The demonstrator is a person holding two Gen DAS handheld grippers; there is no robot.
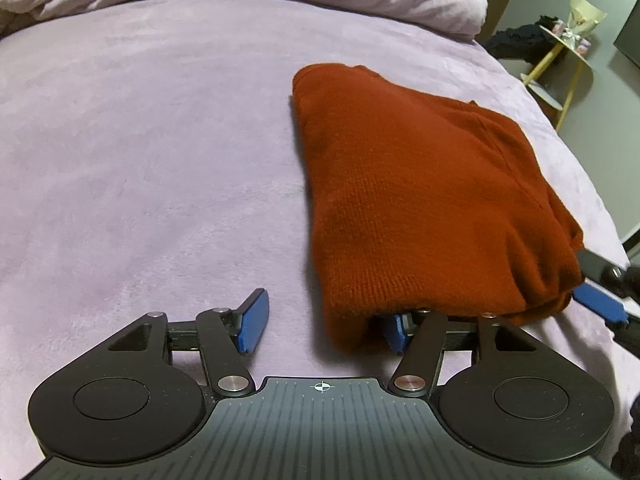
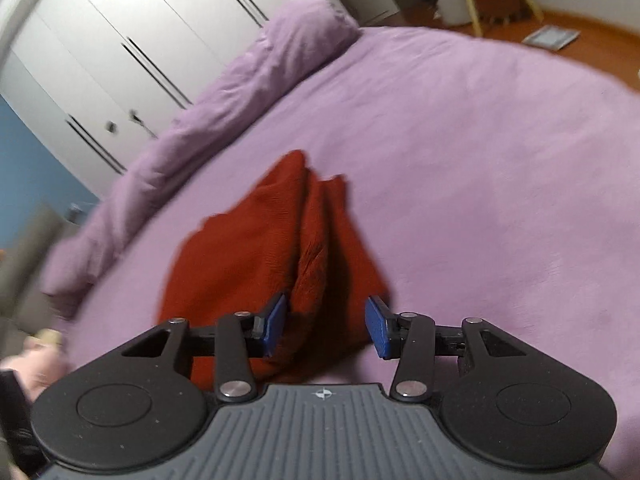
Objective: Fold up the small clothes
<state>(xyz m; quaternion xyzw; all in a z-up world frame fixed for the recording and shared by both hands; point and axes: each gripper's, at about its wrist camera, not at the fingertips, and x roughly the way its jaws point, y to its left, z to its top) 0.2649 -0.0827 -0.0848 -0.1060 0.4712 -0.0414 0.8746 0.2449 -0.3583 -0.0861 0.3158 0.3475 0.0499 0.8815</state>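
Item 1, left gripper (image 1: 324,322), lower centre of the left wrist view: jaws spread. 1 blue pad is seen bare at lower left; the other is tucked under the near edge of the sweater (image 1: 420,200); no pinch is shown.

Item 2, red knitted sweater, folded, laid on the purple bedspread (image 1: 140,160), right of centre; long axis runs from the near edge toward the upper left.

Item 3, right gripper (image 2: 326,326), lower centre of the right wrist view: jaws spread, the sweater's layered edge between them, the right pad clear of it. It is judged nearer for the next fold.
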